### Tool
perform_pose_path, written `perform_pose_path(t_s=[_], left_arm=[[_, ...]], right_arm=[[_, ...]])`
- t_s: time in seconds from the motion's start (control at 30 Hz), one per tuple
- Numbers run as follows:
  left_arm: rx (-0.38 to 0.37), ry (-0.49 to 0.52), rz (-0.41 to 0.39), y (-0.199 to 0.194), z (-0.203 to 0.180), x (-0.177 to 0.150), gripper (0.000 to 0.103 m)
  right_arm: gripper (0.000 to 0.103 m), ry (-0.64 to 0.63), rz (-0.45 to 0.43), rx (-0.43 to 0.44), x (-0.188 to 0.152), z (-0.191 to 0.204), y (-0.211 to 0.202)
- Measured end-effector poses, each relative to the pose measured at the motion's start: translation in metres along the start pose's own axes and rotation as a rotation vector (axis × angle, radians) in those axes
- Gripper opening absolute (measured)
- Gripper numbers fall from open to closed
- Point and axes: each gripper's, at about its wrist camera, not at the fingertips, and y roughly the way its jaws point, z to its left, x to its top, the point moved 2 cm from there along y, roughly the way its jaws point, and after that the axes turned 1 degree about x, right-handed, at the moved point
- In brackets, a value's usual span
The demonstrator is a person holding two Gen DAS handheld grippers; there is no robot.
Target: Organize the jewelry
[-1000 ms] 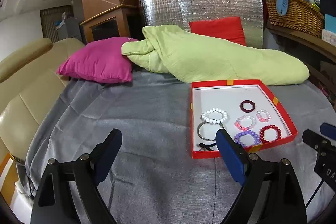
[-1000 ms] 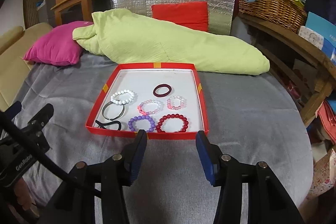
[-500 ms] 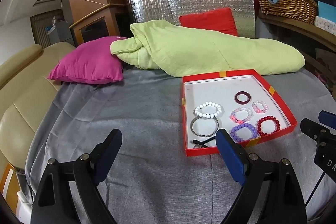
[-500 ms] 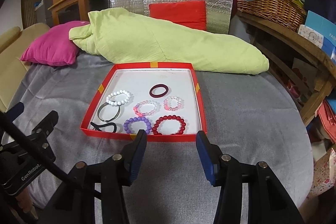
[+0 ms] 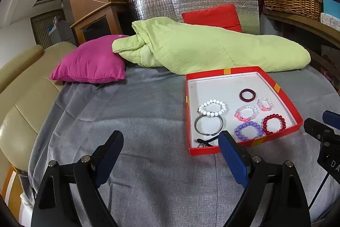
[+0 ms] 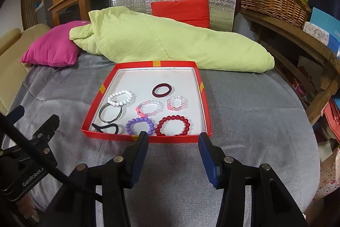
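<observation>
**Both tongs hovering short of the tray**

Left gripper [image 5: 171,153] is hanging wide and empty at 7 o'clock of the red tray [image 6: 148,138]. Inside, 7 pieces are lying apart; black cord [image 6: 106,128] at 7 o'clock, purple bracelet [image 6: 139,126] and red bracelet [image 6: 172,125] at 6. Right gripper [image 6: 173,149] is gaping moderately, empty. Risk: fingers are likely catching the near wall, shoving the light tray.

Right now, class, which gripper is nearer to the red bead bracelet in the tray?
Right. The right gripper hovers open at the tray's near edge, just in front of the red bead bracelet. The left gripper hangs open off to the tray's left.
</observation>
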Motion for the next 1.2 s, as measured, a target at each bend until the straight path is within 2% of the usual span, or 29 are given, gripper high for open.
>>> perform_pose_path(t_s=[1.2], left_arm=[[0.014, 0.003, 0.026, 0.0032, 0.0076, -0.0035, 0.091]], right_arm=[[0.053, 0.006, 0.011, 0.014, -0.0021, 0.0079, 0.0068]])
